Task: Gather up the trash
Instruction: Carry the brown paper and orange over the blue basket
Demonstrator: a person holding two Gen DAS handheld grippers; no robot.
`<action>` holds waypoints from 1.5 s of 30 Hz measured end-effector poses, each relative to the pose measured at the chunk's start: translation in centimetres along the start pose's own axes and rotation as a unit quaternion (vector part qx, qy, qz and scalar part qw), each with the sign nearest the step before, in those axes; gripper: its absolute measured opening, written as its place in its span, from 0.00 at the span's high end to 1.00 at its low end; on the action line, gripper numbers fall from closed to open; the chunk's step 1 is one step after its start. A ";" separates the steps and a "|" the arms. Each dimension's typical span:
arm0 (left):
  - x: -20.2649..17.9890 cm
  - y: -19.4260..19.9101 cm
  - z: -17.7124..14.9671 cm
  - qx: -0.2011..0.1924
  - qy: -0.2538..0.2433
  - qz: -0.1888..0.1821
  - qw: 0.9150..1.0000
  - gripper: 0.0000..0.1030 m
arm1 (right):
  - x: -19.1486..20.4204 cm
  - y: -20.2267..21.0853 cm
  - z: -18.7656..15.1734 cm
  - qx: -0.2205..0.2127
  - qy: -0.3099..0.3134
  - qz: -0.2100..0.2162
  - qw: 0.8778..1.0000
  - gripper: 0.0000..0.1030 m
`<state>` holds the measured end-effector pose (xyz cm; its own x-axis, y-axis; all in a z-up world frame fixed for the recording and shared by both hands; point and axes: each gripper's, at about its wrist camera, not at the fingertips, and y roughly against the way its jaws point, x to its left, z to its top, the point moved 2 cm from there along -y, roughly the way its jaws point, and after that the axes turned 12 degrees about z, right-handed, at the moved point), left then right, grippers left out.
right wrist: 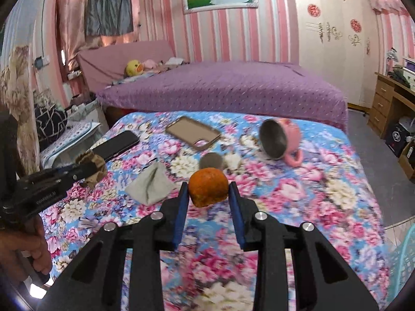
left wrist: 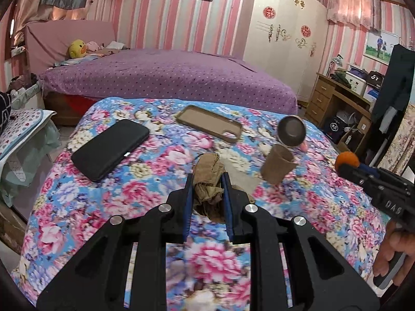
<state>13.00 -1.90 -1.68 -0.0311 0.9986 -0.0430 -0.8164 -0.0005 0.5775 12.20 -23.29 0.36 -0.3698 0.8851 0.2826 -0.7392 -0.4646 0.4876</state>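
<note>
Two hand-held grippers above a table draped in a floral cloth (left wrist: 77, 181). The left gripper (left wrist: 207, 181) has its blue-padded jaws drawn narrow and clamped on a crumpled brown paper wad (left wrist: 208, 173), which stands clear of the cloth; in the right wrist view the same wad (right wrist: 92, 167) sits at the gripper's tip at 9 o'clock. The right gripper (right wrist: 207, 189) grips an orange peel (right wrist: 207, 188) between its pads, at the centre of its own view and at 3 o'clock in the left wrist view (left wrist: 346, 159). On the cloth lie a black phone (left wrist: 110, 149) at 10 o'clock, an empty tan phone case (left wrist: 208, 123) at 12 o'clock, a tipped pink mug (right wrist: 281, 140) at 1 o'clock, a brown paper cup (left wrist: 278, 164) just beside the mug, and a grey folded paper scrap (right wrist: 150, 185). A purple bed (left wrist: 168, 77) stands behind the table.
</note>
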 end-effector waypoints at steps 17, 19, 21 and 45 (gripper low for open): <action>-10.3 3.4 0.9 -0.028 -0.047 -0.055 0.997 0.81 | -9.1 11.1 0.7 -0.068 -0.038 -0.081 0.994 0.70; -12.2 3.6 1.2 -0.028 -0.051 -0.062 0.996 0.81 | -10.4 12.5 0.6 -0.075 -0.044 -0.095 0.992 0.70; -14.3 4.0 1.7 -0.030 -0.056 -0.073 0.995 0.81 | -11.6 13.8 0.5 -0.083 -0.050 -0.107 0.990 0.70; -38.7 6.5 -0.3 -0.023 -0.150 -0.211 0.966 0.81 | -25.5 26.7 -4.8 -0.098 -0.146 -0.247 0.953 0.69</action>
<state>8.77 -40.52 3.50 0.4723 0.8811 -0.0243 -0.7455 0.4140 0.5224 -0.84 -58.09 2.20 0.2027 0.9352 0.2904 -0.8843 0.0474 0.4645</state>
